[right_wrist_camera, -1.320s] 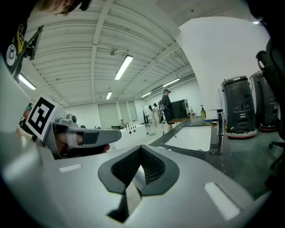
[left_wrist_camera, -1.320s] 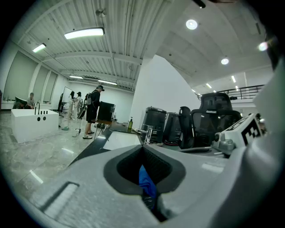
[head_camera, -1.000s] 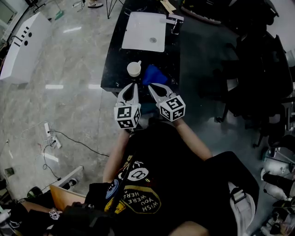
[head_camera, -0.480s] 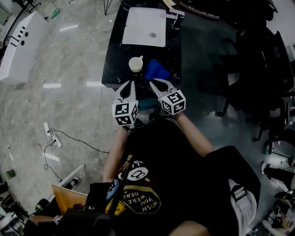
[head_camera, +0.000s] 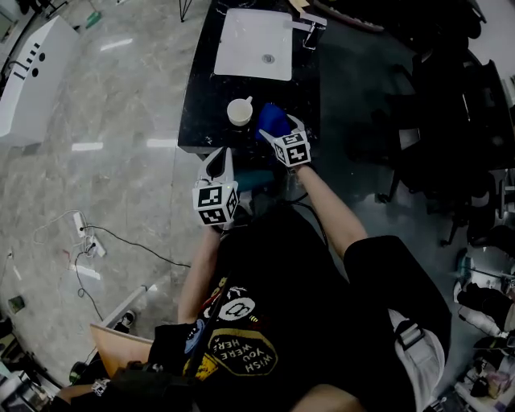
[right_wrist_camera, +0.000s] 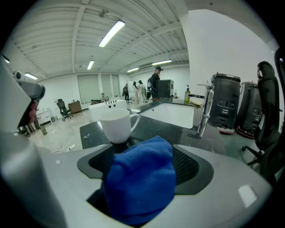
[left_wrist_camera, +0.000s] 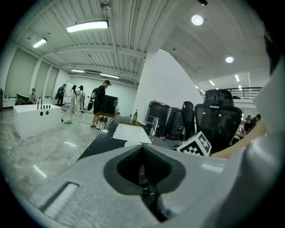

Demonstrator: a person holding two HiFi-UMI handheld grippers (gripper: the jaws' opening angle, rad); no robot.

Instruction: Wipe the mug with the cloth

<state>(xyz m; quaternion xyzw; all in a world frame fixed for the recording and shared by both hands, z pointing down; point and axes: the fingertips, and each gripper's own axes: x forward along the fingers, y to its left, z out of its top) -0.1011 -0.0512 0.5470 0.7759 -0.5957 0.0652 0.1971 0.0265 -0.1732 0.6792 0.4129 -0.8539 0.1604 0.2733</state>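
Note:
A white mug [head_camera: 239, 112] stands upright on the black counter [head_camera: 203, 88], its handle toward the sink. Just right of it lies a crumpled blue cloth [head_camera: 271, 120]. My right gripper [head_camera: 278, 129] reaches over the counter's front edge onto the cloth. Its jaws are opening, and in the right gripper view the cloth [right_wrist_camera: 140, 178] bulges up between them with the mug [right_wrist_camera: 116, 125] right behind. My left gripper [head_camera: 220, 158] hangs short of the counter's front edge, shut and empty; in its own view [left_wrist_camera: 144, 176] the pads meet.
A white sink [head_camera: 253, 48] with a chrome faucet [head_camera: 310, 22] is set into the far end of the counter. Black office chairs [head_camera: 451, 121] crowd the right side. Grey floor with a power strip and cables [head_camera: 88, 241] lies to the left. Several people stand far off.
My right gripper has moved forward from in front of the counter onto the blue cloth and its jaws have spread. The left gripper has stayed back near the counter's edge.

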